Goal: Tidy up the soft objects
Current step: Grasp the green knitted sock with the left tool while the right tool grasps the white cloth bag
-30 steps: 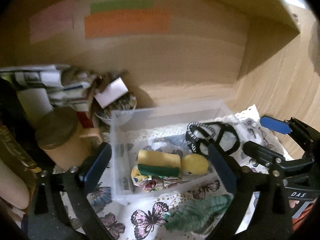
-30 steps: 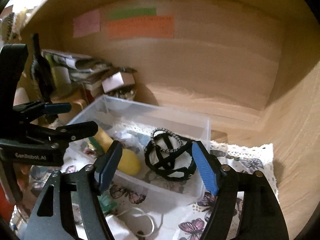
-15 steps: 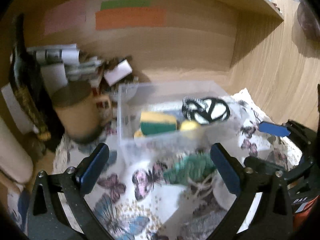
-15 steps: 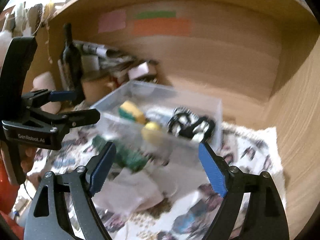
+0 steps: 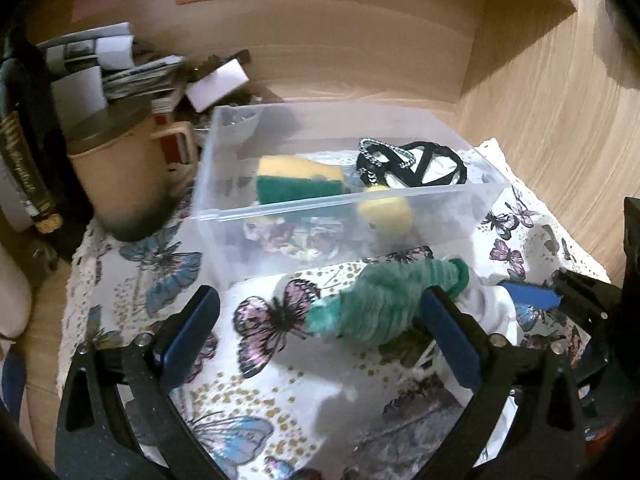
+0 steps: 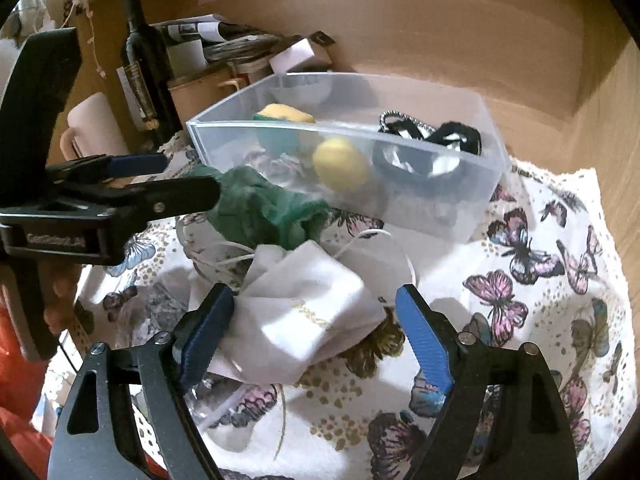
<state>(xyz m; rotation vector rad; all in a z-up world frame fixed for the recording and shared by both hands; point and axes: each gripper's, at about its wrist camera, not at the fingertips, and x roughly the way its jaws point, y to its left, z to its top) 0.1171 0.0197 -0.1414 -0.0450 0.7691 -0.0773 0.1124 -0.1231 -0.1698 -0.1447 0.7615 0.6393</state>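
Note:
A clear plastic bin [image 5: 224,216] [image 6: 472,200] holds a yellow-green sponge [image 5: 298,180], a yellow soft ball [image 5: 386,212] [image 6: 340,164] and a black strap item [image 5: 412,160] [image 6: 432,140]. A green knitted piece [image 5: 384,304] [image 6: 260,208] lies on the butterfly cloth [image 5: 264,320] in front of the bin. My left gripper [image 5: 320,332] is open, its right finger against the green piece. A white cloth pouch [image 6: 308,320] lies between the open fingers of my right gripper [image 6: 316,332].
A tan lidded mug [image 5: 116,168], a dark bottle [image 6: 144,68], stacked papers [image 5: 120,64] and a white box [image 5: 216,84] crowd the back left. Wooden walls [image 5: 560,120] close the back and right. White cord [image 6: 224,260] lies by the pouch.
Both grippers pulled back from over the bin and lowered toward the cloth; the left now frames the green piece, the right the white pouch. Both stay open.

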